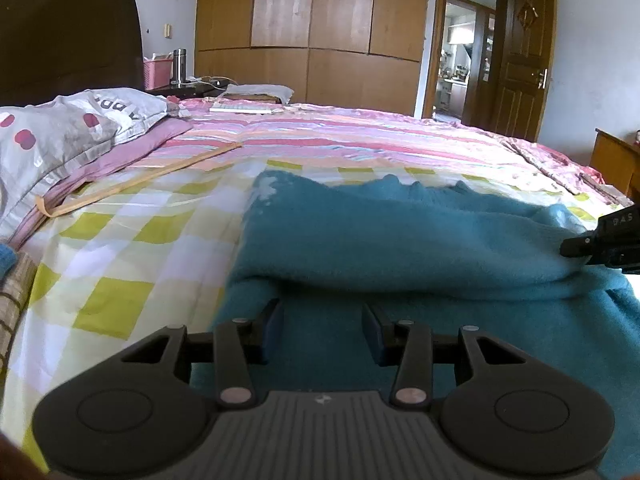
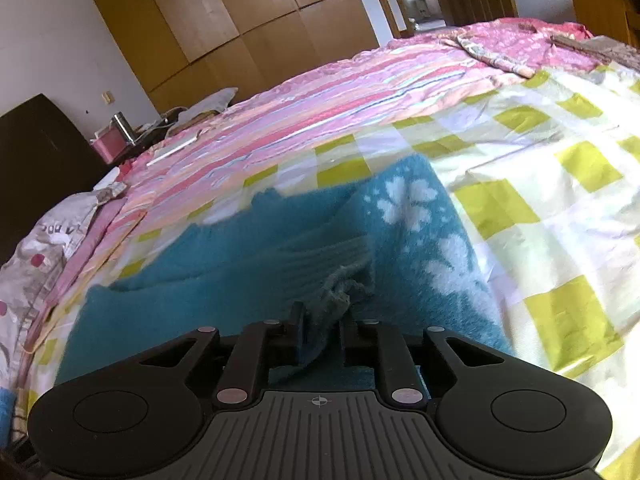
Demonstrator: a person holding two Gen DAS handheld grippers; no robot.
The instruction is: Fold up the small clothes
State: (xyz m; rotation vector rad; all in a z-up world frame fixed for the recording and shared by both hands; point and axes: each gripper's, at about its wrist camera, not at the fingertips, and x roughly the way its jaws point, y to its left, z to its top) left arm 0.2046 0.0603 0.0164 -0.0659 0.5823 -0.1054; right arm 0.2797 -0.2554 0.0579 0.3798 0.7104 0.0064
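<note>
A teal fleece garment (image 1: 400, 232) with pale flower prints lies on the yellow-checked sheet (image 1: 132, 248), one layer folded over toward me. My left gripper (image 1: 322, 320) is open and empty, low over the garment's near part, just short of the fold edge. My right gripper shows at the right edge of the left wrist view (image 1: 576, 248), at the garment's right side. In the right wrist view the right gripper (image 2: 323, 324) is shut on a bunched edge of the garment (image 2: 280, 264), lifted a little off the sheet (image 2: 560, 200).
A pink striped quilt (image 1: 360, 136) covers the far bed. A dotted grey pillow (image 1: 60, 136) lies at left beside a thin wooden stick (image 1: 140, 184). A wardrobe (image 1: 312, 28), open door (image 1: 520, 52) and nightstand with flask (image 1: 179, 66) stand behind.
</note>
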